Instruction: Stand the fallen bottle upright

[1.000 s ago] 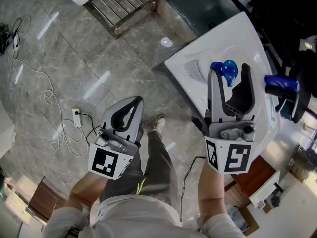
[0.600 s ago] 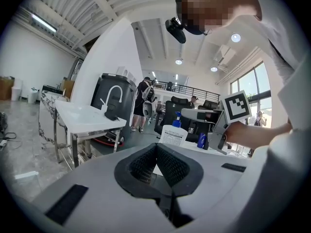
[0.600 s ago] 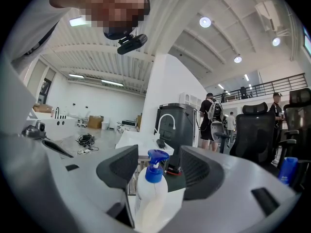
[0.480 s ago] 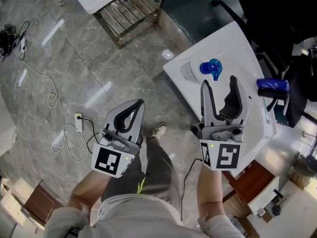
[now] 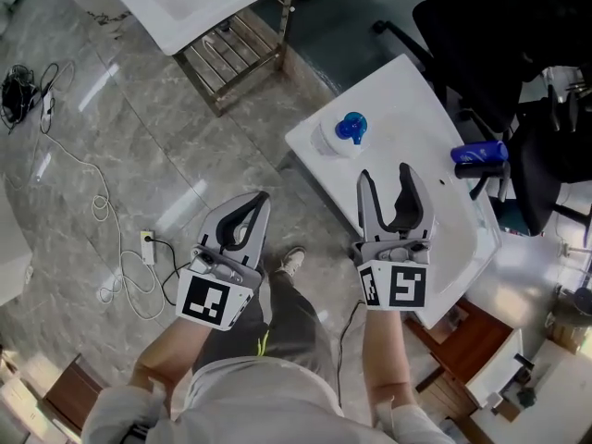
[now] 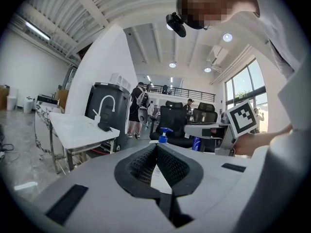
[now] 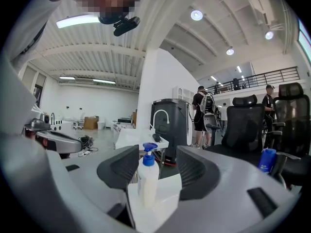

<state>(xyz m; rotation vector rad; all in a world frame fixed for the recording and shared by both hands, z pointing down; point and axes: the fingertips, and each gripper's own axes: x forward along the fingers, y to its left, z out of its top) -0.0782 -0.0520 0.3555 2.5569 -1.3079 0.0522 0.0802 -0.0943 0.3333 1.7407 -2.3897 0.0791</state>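
Two grippers: the person's right gripper (image 5: 385, 174) hangs over the near part of the white rectangular surface (image 5: 421, 109), its dark fingers (image 7: 194, 171) spread wide with nothing gripped. The left gripper (image 5: 257, 202) is held off the surface's near-left edge, above the marble floor, fingers (image 6: 172, 165) pressed together and empty.
Task bottle: the white plastic pump bottle with a blue dispenser head (image 5: 350, 129) sits near the surface's far-left corner, apart from the right gripper. The right gripper view frames it between the spread fingers, and there it looks upright on its base.
Progress: judged from that, the standing-up looks done, or close to it.
Handling: likely light, stiff-walled and smooth, so prone to slip. The tall pump head would make it tippy.
Where to hold: the round body at mid-height seems the sound place. The narrow neck and the nozzle look like poor holds.
Contents: the bottle wall is opaque, so its fill cannot be told.
Other container: a blue cylindrical bottle (image 5: 478, 152) shows at the surface's far-right edge. Whether it rests on the surface, and what it holds, cannot be told.
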